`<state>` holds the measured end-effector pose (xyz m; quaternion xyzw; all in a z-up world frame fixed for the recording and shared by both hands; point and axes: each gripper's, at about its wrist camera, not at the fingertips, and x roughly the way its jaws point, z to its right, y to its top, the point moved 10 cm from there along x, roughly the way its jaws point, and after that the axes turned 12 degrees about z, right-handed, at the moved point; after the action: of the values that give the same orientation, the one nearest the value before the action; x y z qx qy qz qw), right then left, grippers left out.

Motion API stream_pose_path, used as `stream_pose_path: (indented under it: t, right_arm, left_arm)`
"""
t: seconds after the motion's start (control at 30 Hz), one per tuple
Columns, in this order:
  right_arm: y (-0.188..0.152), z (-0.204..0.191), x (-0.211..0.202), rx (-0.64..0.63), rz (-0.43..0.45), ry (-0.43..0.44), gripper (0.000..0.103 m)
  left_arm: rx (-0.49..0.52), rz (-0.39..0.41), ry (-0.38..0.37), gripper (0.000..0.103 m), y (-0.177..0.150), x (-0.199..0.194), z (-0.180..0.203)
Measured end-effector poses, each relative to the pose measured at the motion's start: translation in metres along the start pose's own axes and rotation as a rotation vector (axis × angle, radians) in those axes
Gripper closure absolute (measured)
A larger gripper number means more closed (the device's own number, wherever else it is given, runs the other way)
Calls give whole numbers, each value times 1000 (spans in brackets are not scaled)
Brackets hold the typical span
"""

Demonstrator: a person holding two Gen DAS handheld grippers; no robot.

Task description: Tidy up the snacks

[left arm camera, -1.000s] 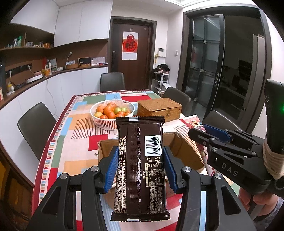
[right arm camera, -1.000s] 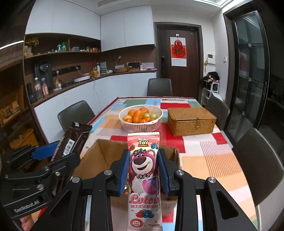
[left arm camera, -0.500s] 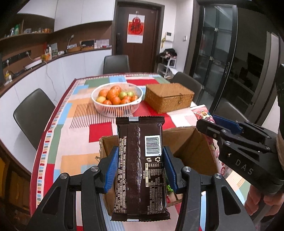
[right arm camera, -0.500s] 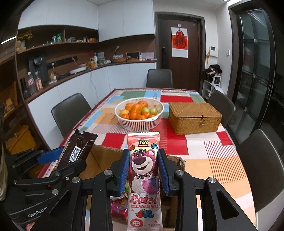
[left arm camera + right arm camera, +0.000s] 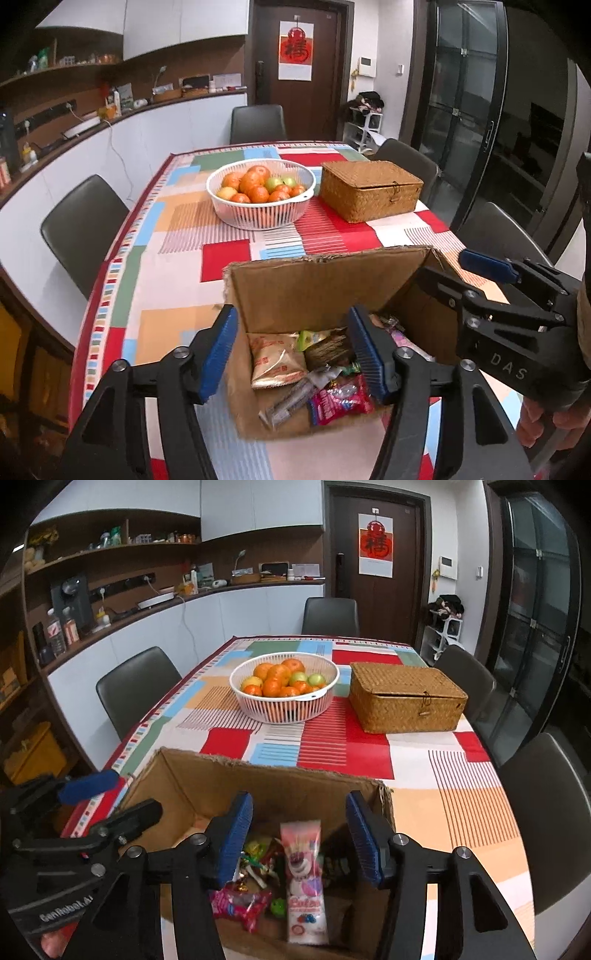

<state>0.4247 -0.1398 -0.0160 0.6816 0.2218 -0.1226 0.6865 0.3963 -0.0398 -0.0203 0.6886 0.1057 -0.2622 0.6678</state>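
Both black grippers, left [image 5: 293, 349] and right [image 5: 299, 834], hover spread wide and holding nothing above the open brown cardboard snack box [image 5: 317, 284] on a colourful patchwork tablecloth [image 5: 369, 746].

Black hand-held gripper [image 5: 295, 350], blue pads [image 5: 218, 352], perhaps ribbed.

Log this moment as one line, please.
left gripper: open | right gripper: open | pink snack packet: in cardboard box

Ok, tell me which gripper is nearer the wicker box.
Right. The right gripper hangs over the cardboard box on the wicker box's side; the left gripper is over the box's opposite side, farther away.
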Motion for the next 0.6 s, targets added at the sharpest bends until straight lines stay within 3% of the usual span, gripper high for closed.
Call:
stream_pose_path:
  t: [0.27,0.6]
  right_arm:
    - [-13,-2,-43,-2,36,-21,32]
    - [-26,-12,-133,-71,199,-96,10]
  left_arm:
    - [14,99,80,23,-8,-56,-9]
    - [14,202,123,4,-33,-129,-2]
